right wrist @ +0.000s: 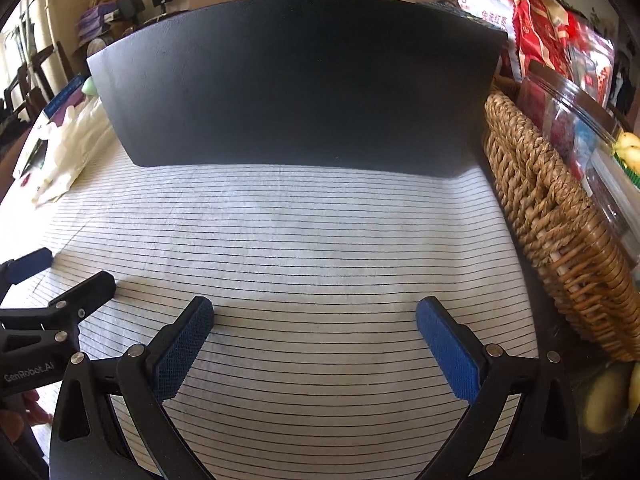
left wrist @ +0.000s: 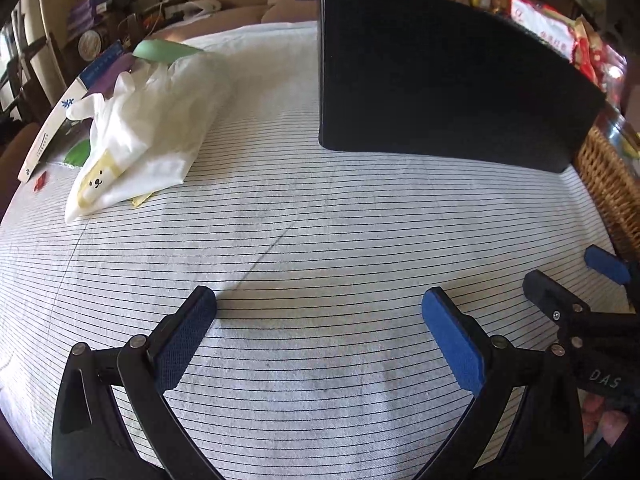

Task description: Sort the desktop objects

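The left gripper [left wrist: 319, 300] and the right gripper [right wrist: 314, 312] are both spread wide and hold nothing, side by side above the striped cloth [left wrist: 320, 240]. A big black folder [right wrist: 296, 84] stands upright at the far side of the cloth, its long side running left to right, flat face toward the grippers. Just right of it is a woven basket [right wrist: 560, 220]. At the far left lie white gloves [left wrist: 136, 120].
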Available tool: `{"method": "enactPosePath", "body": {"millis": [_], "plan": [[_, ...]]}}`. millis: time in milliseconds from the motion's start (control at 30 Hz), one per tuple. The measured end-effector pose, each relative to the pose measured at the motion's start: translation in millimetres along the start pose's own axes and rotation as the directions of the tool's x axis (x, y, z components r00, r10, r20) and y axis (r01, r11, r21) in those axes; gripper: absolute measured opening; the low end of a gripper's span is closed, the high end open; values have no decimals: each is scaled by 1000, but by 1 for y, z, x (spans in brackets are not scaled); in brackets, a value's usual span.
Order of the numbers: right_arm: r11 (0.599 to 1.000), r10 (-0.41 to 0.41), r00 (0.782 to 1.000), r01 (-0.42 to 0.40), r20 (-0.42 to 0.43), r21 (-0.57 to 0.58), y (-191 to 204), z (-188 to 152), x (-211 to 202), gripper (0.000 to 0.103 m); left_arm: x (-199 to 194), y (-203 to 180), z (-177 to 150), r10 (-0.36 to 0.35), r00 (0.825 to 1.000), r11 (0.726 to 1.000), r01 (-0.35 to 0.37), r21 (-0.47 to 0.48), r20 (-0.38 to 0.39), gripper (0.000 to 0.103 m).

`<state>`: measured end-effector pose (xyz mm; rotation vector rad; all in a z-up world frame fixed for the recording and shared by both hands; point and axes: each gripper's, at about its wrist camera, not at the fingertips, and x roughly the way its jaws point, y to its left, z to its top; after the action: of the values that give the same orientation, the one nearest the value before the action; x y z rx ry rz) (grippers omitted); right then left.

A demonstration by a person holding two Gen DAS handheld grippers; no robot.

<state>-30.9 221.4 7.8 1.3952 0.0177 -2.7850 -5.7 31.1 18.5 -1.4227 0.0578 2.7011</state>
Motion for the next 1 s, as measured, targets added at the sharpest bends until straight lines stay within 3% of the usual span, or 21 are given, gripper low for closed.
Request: {"method": "enactPosePath", "body": {"millis": [1000], "plan": [[1000,-10,1000,10,-2,-4,-2,-2,-1,103,-2,-1,-1,0,1000,1000,0,-1,0,103]]}}
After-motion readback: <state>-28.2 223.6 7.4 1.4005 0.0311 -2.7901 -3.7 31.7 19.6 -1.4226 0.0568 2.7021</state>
